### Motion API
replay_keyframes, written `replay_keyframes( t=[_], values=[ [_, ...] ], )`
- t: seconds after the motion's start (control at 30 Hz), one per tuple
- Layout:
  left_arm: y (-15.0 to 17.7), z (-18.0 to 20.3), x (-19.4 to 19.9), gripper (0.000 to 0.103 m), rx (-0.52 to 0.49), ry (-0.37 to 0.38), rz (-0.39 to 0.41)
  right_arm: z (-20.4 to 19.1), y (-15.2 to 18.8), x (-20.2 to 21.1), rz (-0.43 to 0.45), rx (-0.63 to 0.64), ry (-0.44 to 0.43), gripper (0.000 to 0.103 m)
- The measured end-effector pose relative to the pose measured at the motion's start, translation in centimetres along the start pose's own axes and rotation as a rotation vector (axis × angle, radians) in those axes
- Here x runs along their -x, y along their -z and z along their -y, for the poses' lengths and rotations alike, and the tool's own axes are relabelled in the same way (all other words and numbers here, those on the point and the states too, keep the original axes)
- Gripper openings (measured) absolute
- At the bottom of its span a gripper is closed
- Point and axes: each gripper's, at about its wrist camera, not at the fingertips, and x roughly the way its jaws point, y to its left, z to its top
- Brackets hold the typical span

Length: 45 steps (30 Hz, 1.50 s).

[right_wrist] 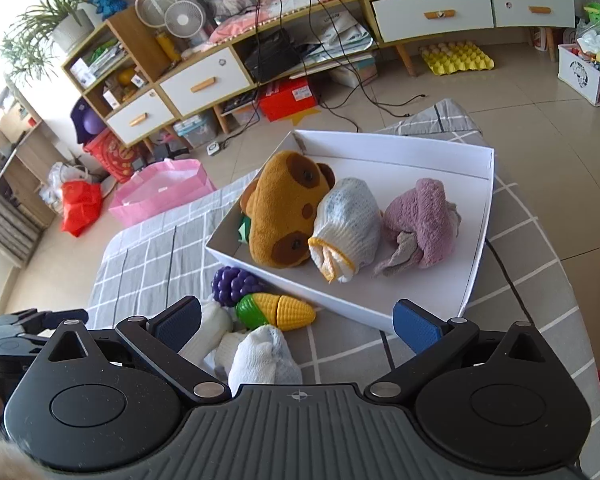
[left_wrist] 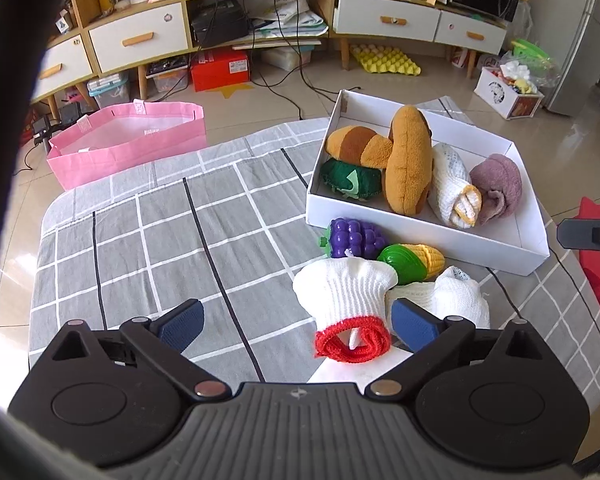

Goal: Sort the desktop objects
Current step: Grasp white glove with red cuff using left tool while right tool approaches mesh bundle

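Observation:
A white box [left_wrist: 416, 226] [right_wrist: 478, 264] on the grey checked tablecloth holds brown plush toys [left_wrist: 408, 160] [right_wrist: 284, 216], a green plush [left_wrist: 350, 180], a rolled white glove [left_wrist: 454, 186] [right_wrist: 346, 228] and a mauve cloth [left_wrist: 496, 184] [right_wrist: 422, 224]. In front of the box lie toy grapes [left_wrist: 352, 238] [right_wrist: 234, 284], a toy corn [left_wrist: 412, 262] [right_wrist: 276, 312], a red-cuffed white glove [left_wrist: 348, 300] and another white glove [left_wrist: 456, 300] [right_wrist: 264, 356]. My left gripper [left_wrist: 296, 320] is open, the red-cuffed glove between its fingers. My right gripper [right_wrist: 298, 326] is open above the corn and gloves.
A pink bag [left_wrist: 128, 140] [right_wrist: 160, 192] stands on the floor beyond the table's far edge. A low cabinet with drawers [left_wrist: 140, 36] [right_wrist: 204, 84] and cables lines the back wall. The left half of the tablecloth [left_wrist: 160, 232] shows bare. A red bag [left_wrist: 598, 260] is at the right.

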Motion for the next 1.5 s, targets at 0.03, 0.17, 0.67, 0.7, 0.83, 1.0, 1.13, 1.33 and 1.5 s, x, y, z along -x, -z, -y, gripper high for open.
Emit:
replay_keyframes(
  t=[0.03, 0.17, 0.67, 0.7, 0.83, 1.0, 1.13, 1.33, 1.5],
  values=[
    [0.0, -0.1, -0.3, 0.101, -0.008, -0.008, -0.011, -0.3, 0.3, -0.4, -0.019, 0.014, -0.002, 0.102],
    [0.6, -0.3, -1.1, 0.102, -0.026, -0.029, -0.050, -1.6, 1.1, -2.0, -0.088, 0.065, 0.006, 0.102],
    [-0.1, 0.1, -2.6, 0.102, -0.029, -0.028, -0.073, -3.2, 2.1, -5.0, -0.189, 0.090, -0.012, 0.102],
    [-0.3, 0.3, -2.8, 0.102, -0.030, -0.016, -0.071, -3.2, 2.2, -5.2, -0.192, 0.088, -0.010, 0.102],
    [-0.8, 0.7, -4.4, 0.102, -0.008, 0.053, -0.098, -3.1, 2.0, -5.9, -0.204, 0.077, -0.006, 0.102],
    [-1.6, 0.3, -7.0, 0.102, 0.069, 0.114, -0.160, -3.2, 2.1, -5.7, -0.199, 0.090, -0.018, 0.102],
    [-2.0, -0.5, -8.7, 0.102, 0.161, 0.185, -0.201, -3.4, 2.3, -6.3, -0.214, 0.111, -0.018, 0.102],
    [-1.8, -0.9, -9.8, 0.102, 0.245, 0.253, -0.237, -3.3, 2.7, -7.6, -0.238, 0.137, -0.028, 0.102],
    [-1.9, -0.7, -9.5, 0.102, 0.208, 0.249, -0.237, -3.2, 3.0, -8.5, -0.255, 0.146, -0.026, 0.102]
  ],
)
